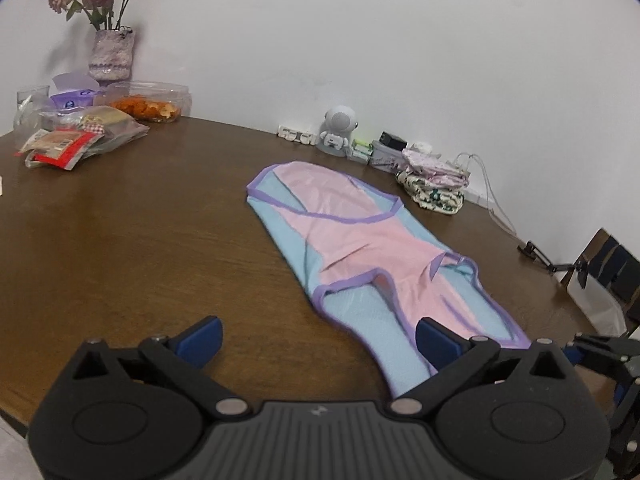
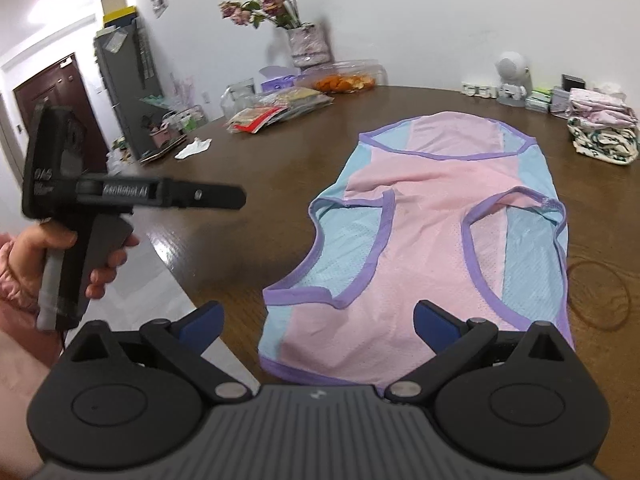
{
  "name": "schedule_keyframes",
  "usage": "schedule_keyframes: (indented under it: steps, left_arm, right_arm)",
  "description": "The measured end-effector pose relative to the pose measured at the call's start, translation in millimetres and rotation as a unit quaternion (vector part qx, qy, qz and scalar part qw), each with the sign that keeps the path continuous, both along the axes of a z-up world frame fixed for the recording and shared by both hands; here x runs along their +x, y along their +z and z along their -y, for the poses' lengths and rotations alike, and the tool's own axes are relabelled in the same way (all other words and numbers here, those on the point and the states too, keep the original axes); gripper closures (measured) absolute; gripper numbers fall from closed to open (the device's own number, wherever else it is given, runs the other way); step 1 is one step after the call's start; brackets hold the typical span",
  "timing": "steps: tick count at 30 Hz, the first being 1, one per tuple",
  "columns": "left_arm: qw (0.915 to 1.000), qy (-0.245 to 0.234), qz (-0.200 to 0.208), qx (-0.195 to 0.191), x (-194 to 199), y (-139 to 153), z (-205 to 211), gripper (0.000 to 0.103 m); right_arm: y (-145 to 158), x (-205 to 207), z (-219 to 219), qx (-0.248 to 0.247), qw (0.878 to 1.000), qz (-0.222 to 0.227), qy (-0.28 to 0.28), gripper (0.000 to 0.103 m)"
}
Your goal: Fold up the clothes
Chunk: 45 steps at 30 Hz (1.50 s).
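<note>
A sleeveless top, pink in the middle with light blue sides and purple trim, lies flat on the brown table. My left gripper is open over the table's near edge; its right finger hovers above the top's near left corner, with nothing held. In the right wrist view the same top spreads ahead, shoulder straps nearest. My right gripper is open just above the top's near edge and holds nothing. A hand holds the left gripper off the table's left side.
A stack of folded clothes sits at the far right by the wall. A flower vase, a clear tub of orange snacks and snack bags crowd the far left. An astronaut figure and chargers line the wall. A chair stands at the right.
</note>
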<state>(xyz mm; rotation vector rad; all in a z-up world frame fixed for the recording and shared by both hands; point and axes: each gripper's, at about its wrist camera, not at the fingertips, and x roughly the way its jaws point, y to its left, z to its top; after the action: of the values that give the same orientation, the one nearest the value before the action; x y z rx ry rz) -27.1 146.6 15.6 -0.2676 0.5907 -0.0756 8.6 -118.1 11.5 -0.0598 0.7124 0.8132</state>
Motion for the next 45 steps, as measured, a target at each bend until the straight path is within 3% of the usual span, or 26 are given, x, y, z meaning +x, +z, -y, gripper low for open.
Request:
schedule_keyframes:
  steps: [6, 15, 19, 23, 27, 38, 45]
  left_arm:
    - [0.9996, -0.028, 0.009, -0.005, -10.8, -6.7, 0.7, 0.0]
    - [0.9993, -0.035, -0.005, -0.01, -4.2, -12.6, 6.0, 0.0]
    - [0.9995, -0.026, -0.013, -0.011, 9.7, -11.4, -2.1, 0.0]
    - [0.9994, -0.008, -0.021, -0.027, 26.5, -7.5, -19.2, 0.0]
    - [0.999, -0.013, -0.026, -0.035, 33.4, -4.9, -28.1, 0.0]
    - [0.9978, -0.043, -0.044, -0.022, 63.0, -14.9, -38.4, 0.001]
    - [0.9965, -0.038, -0.062, -0.041, 133.4, -15.5, -61.8, 0.007]
  right_arm:
    - [-2.9, -5.6, -6.3, -0.003, 1.0, -0.002, -0.019, 0.0]
    - [-10.3, -4.0, -11.1, -0.013, 0.999, -0.012, -0.031, 0.0]
    - [-10.5, -11.5, -22.1, -0.031, 0.999, 0.007, -0.026, 0.004]
    - [-12.0, -18.1, -35.5, -0.048, 0.999, 0.009, -0.007, 0.028]
    - [-17.3, -20.6, -50.1, -0.062, 0.998, -0.001, 0.003, 0.043]
    - [-29.7, -19.8, -81.0, -0.132, 0.991, 0.009, -0.007, 0.066]
    - [-29.1, -20.5, -86.8, -0.161, 0.987, 0.021, -0.018, 0.089]
